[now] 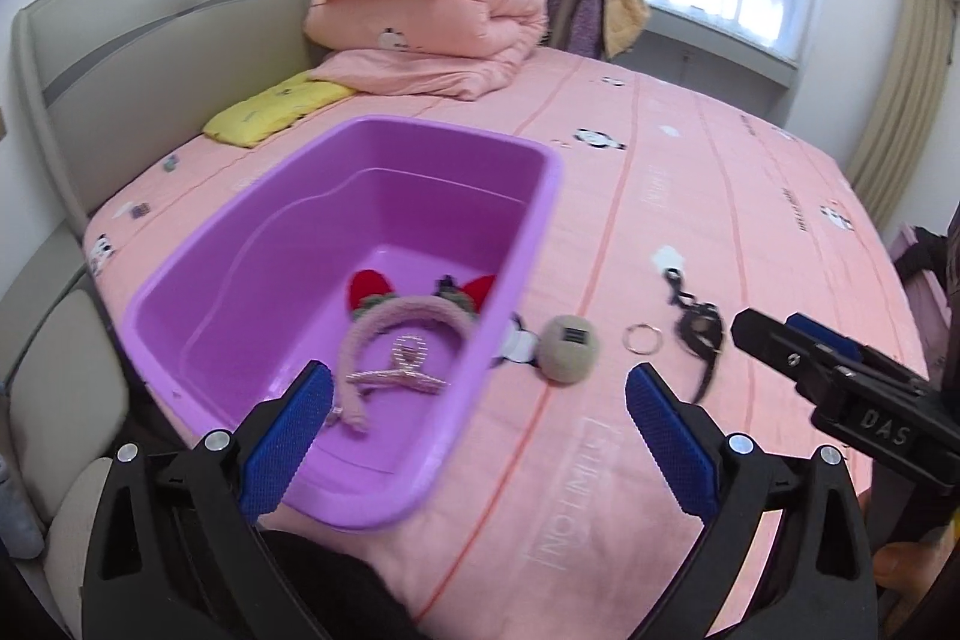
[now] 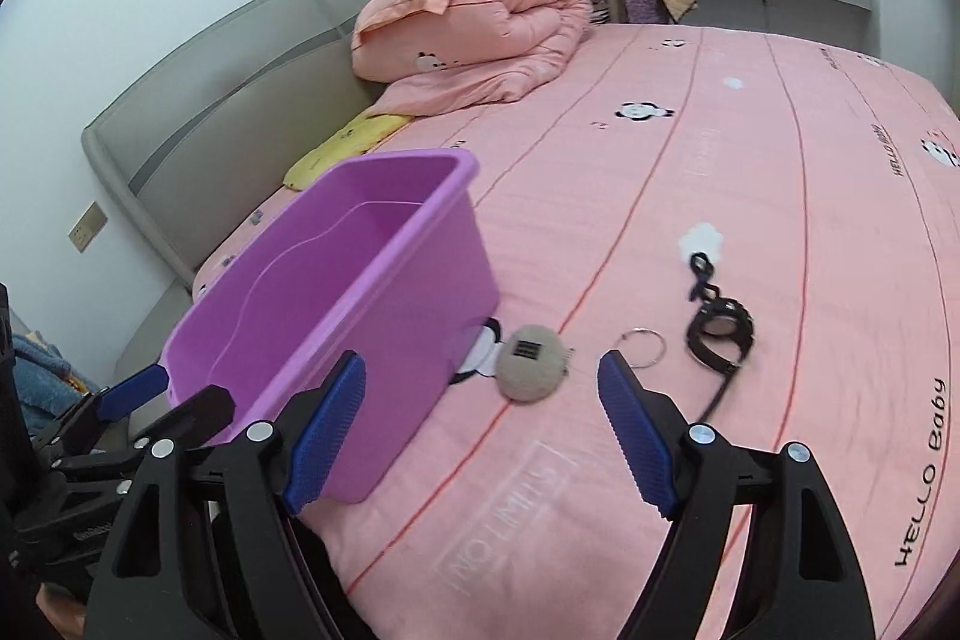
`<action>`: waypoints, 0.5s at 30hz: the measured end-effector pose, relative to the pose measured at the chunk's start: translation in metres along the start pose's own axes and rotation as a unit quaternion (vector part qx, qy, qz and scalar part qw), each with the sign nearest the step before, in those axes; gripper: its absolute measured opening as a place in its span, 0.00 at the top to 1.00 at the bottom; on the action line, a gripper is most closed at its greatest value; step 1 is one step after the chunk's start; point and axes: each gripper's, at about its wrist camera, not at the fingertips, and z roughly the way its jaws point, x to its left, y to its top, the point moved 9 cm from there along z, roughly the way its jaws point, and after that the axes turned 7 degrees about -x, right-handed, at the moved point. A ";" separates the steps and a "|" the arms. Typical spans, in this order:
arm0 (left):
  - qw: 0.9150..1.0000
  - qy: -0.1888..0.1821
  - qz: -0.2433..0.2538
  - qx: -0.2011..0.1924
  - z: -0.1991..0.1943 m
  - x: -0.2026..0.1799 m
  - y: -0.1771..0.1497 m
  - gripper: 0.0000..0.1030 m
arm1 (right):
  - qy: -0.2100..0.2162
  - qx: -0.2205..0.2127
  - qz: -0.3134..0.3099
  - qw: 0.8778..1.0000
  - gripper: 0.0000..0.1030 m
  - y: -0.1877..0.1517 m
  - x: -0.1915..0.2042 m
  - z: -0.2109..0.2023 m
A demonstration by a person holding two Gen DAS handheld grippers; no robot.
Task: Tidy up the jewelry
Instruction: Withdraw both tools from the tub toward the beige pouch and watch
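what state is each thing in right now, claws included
left claw: open, empty
right claw: open, empty
bin: upright on the bed, holds two items
headband: in the bin
hair clip: in the bin, on the headband
beige ball: on the bed beside the bin
ring: flat on the bed
watch: on the bed, strap loose
quilt: folded by the headboard

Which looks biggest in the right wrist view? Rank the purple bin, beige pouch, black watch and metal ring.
1. Purple bin
2. Beige pouch
3. Black watch, if its strap is counted roughly pouch-sized
4. Metal ring
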 end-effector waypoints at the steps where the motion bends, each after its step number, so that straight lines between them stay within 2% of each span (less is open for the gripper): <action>1: 1.000 -0.010 0.002 0.000 0.000 -0.011 -0.004 0.06 | -0.008 -0.004 0.006 1.000 0.26 -0.005 -0.014 -0.005; 3: 1.000 -0.024 0.005 0.001 0.002 -0.030 -0.010 0.06 | -0.026 -0.009 0.010 1.000 0.26 -0.013 -0.034 -0.012; 8: 0.998 -0.049 0.008 0.025 0.019 -0.067 -0.032 0.06 | -0.071 0.009 0.015 0.997 0.26 -0.032 -0.081 -0.009; 15: 0.997 -0.045 0.019 0.057 0.063 -0.089 -0.059 0.06 | -0.094 0.035 0.019 0.995 0.26 -0.058 -0.121 0.017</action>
